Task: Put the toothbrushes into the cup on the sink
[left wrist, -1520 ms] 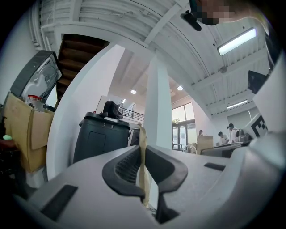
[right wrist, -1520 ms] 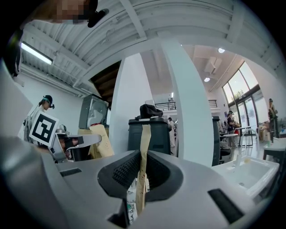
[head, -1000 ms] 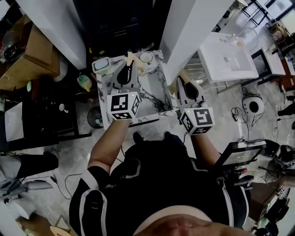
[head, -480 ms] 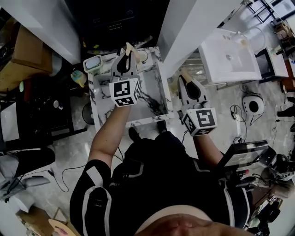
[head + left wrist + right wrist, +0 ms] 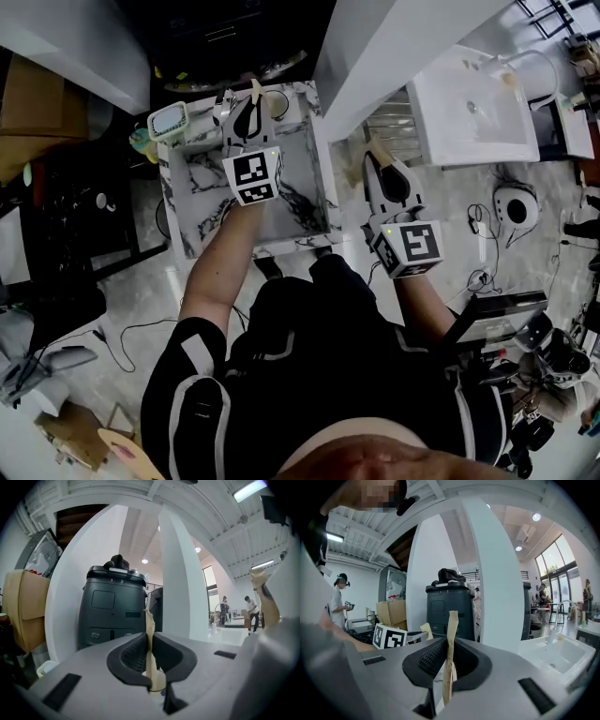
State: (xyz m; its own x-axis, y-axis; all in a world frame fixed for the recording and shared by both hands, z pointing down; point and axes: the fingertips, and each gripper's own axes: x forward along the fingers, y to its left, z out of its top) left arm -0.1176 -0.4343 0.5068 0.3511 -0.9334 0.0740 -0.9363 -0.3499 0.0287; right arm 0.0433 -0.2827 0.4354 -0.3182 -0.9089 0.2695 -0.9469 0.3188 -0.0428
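Note:
In the head view a marble-patterned sink top (image 5: 202, 183) stands in front of me. My left gripper (image 5: 252, 91) reaches over its back part, jaws together on their tan tips, with nothing seen between them. A pale round cup (image 5: 278, 101) stands just right of those tips. In the left gripper view a cream round rim (image 5: 157, 684) shows below the jaws of the left gripper (image 5: 149, 620). My right gripper (image 5: 374, 152) hangs off the sink top's right side, over the floor. Seen in its own view, the right gripper (image 5: 452, 620) has its jaws together. No toothbrush is visible.
A green-and-white object (image 5: 169, 120) sits at the sink top's back left corner. A dark cabinet (image 5: 112, 606) stands behind, between white pillars (image 5: 375, 47). A white basin with a tap (image 5: 473, 103) lies to the right. Cables and gear (image 5: 511, 211) cover the floor.
The left gripper has moved forward over the marble top toward its back edge and the cup. The right gripper has kept its place beside the top.

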